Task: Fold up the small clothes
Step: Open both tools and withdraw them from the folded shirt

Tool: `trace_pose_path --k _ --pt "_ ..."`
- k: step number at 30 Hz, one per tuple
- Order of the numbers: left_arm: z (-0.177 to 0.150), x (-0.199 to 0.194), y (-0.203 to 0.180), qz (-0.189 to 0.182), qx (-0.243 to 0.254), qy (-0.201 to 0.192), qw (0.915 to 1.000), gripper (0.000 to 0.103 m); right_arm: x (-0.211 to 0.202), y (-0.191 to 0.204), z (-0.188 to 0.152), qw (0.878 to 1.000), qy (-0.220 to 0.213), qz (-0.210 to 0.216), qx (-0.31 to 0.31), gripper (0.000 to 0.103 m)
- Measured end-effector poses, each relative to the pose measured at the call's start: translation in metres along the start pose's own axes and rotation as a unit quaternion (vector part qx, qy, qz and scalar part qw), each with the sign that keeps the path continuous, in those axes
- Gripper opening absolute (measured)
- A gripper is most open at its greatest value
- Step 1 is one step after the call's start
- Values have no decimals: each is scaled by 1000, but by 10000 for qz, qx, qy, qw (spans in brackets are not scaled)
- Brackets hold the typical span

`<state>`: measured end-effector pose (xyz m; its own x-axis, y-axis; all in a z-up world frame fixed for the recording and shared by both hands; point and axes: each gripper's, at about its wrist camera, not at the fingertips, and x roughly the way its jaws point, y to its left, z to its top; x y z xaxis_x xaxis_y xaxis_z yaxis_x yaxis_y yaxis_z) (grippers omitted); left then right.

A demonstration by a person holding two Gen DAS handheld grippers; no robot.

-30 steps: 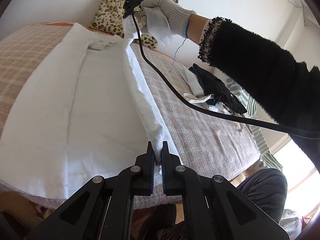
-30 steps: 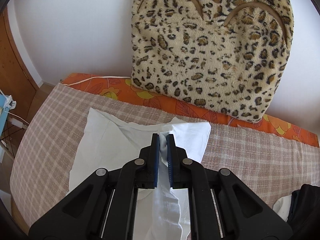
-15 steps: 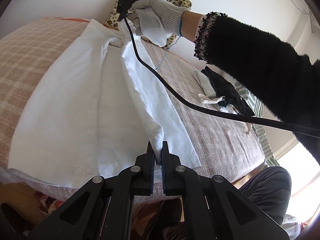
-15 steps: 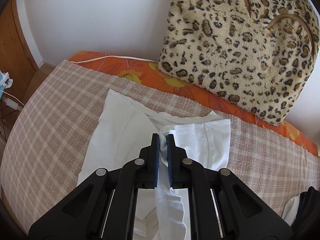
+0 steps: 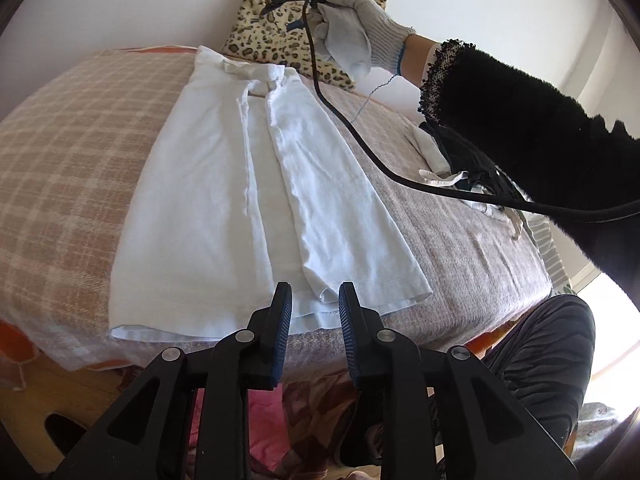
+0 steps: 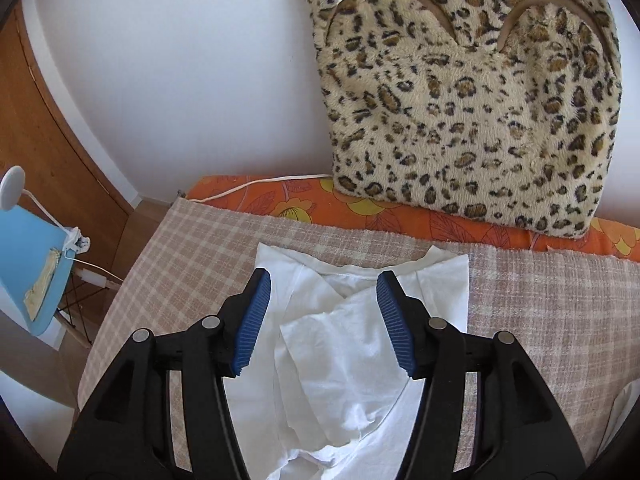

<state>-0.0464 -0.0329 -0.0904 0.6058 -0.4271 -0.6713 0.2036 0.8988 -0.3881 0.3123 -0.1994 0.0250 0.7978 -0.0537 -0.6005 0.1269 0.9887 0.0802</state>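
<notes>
We release white shirt [image 5: 256, 200] on bed [image 5: 80, 152]; left gripper [image 5: 313, 300] and right gripper [image 6: 323, 312] jaws opening, empty; lift clear without snagging fold.

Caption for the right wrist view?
Right claw opening above the white shirt on the checked blanket, nothing gripped.

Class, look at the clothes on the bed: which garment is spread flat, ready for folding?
The white shirt, laid out flat on the checked blanket with its sides folded in. The black and white clothes lie crumpled in a pile.
</notes>
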Motion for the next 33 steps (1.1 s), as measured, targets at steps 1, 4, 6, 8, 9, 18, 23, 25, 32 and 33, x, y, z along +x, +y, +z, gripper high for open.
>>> trace_pose_path --k 1,4,6,8,9,18,23,25,32,33 --pt "3 -6 6 92 48 -10 9999 22 -8 -10 -1 9999 -33 77 146 58" --pt "19 -20 25 383 199 -46 9991 22 -17 -33 -12 9990 73 157 419 57" --pt "37 -28 39 446 160 -101 9988 22 -14 -39 -22 9989 245 138 377 53" --pt "55 -36 51 546 157 -252 9981 22 -7 -42 -34 9976 507 190 426 53" --pt "64 -40 56 622 150 -377 9972 22 -5 -43 -42 9965 614 282 486 50" --pt "128 -42 94 1030 189 -931 9901 22 26 -7 -112 9861 1465 737 247 50" --pt "139 -34 107 1083 79 -940 9896 22 17 -3 -133 9817 1567 1030 329 50" --pt "142 -29 106 1050 61 -889 9905 22 -4 -9 -138 9809 1475 1172 493 50" --pt "149 -9 98 748 -150 -681 9948 22 -98 -25 -193 9897 1210 694 329 50" --pt "149 -6 94 698 -136 -660 9953 22 -109 -28 -206 9902 1213 606 327 50"
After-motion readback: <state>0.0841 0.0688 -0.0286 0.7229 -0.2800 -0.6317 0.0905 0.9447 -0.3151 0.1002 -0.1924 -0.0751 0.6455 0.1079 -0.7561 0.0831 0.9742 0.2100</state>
